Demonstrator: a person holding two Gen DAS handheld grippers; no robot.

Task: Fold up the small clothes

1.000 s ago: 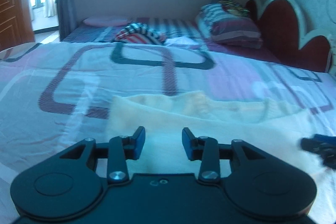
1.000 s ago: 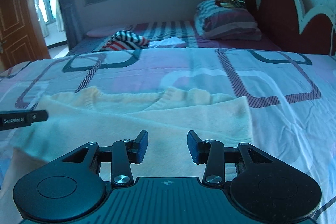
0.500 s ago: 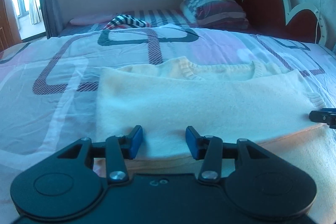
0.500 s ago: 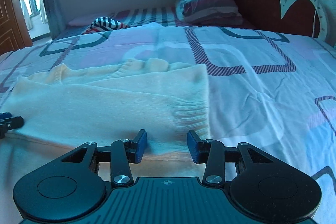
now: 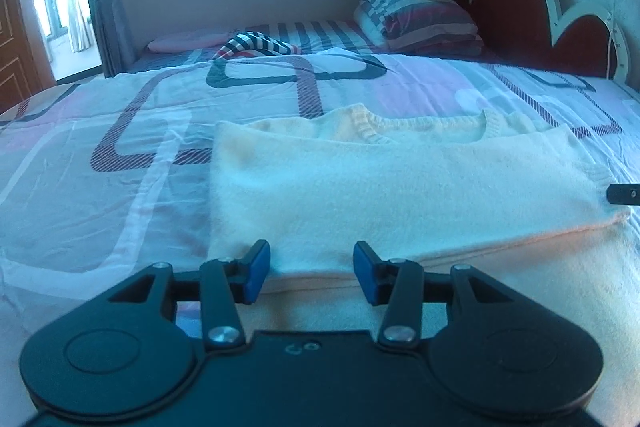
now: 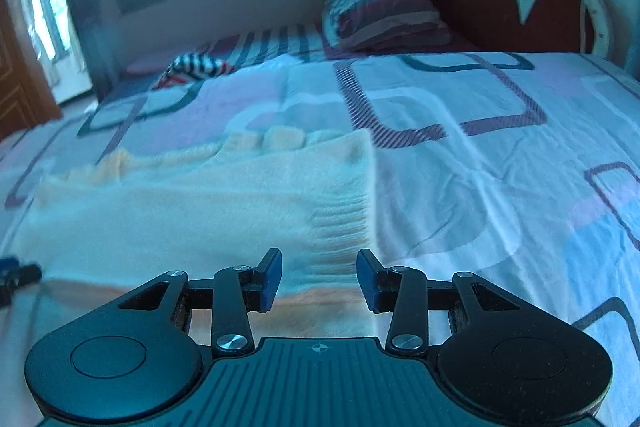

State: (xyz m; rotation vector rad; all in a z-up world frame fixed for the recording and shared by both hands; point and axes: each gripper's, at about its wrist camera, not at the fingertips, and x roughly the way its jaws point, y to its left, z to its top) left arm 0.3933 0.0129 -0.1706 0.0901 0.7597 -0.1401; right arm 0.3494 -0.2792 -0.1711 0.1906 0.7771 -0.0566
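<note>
A cream knitted sweater (image 5: 400,187) lies folded over itself on the bed, neckline at the far side. Its ribbed hem (image 6: 340,223) forms the right end. My left gripper (image 5: 310,271) hovers at the near folded edge, toward the sweater's left end, open, with its blue pads (image 5: 256,267) apart and pressing on nothing. At the same edge by the ribbed hem, my right gripper (image 6: 318,277) is open too. The fold's edge shows in the gap of each gripper. Each view catches the other gripper's tip at its side: right gripper (image 5: 624,194), left gripper (image 6: 16,273).
The patterned bedsheet (image 5: 120,147) spreads all round the sweater. A striped garment (image 5: 256,43) and a striped pillow (image 5: 416,15) lie at the far end, by the red headboard (image 5: 540,27). A window and curtains stand behind; a wooden door is far left.
Both grippers have drawn back over the sweater to its near folded edge. The folded top layer now lies flat in front of them. The right view has tilted slightly.
</note>
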